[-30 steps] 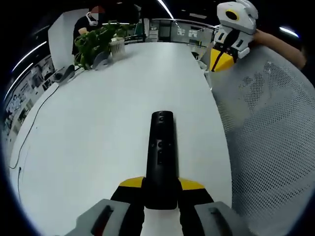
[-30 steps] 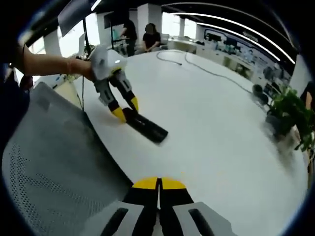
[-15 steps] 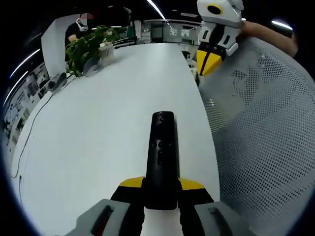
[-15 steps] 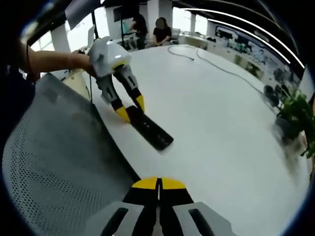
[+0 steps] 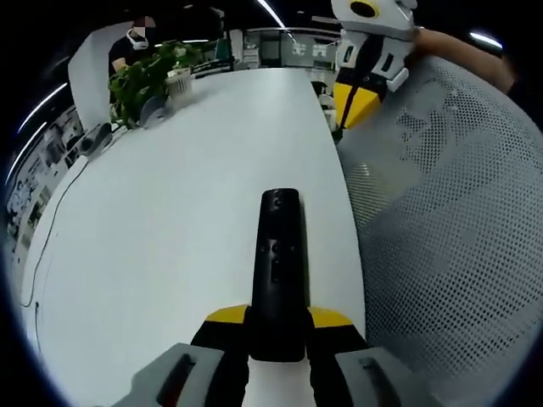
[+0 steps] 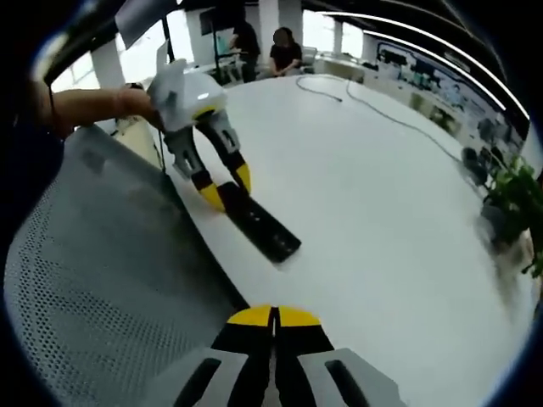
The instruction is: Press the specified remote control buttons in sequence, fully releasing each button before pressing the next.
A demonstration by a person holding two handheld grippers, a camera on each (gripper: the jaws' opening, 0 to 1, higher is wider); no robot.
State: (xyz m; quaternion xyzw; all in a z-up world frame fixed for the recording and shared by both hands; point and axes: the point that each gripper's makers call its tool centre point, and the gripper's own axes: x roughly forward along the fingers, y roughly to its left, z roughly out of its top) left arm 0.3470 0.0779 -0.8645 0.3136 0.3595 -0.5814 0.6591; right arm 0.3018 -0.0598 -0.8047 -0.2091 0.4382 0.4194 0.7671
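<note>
Remote (image 5: 278,270), one, sits clamped in left gripper (image 5: 278,326); right gripper (image 6: 273,320) pinched empty.

Remote control (image 5: 278,271): near end lying hidden between the left gripper's (image 5: 278,326) jaws; button markings too small to read. Potted plant (image 6: 515,203): blurring at the right gripper view's edge.

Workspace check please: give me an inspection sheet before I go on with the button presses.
Surface: white table, bare around the remote.
Job's things: black remote control lying on the table, near end between the left gripper's jaws.
Clutter: potted plant at the far edge.
Grippers: left gripper shut on the remote; right gripper shut, holding nothing, above the chair.
Cables: dark cable across the table.
Surroundings: grey mesh chair beside the table; people seated beyond.
</note>
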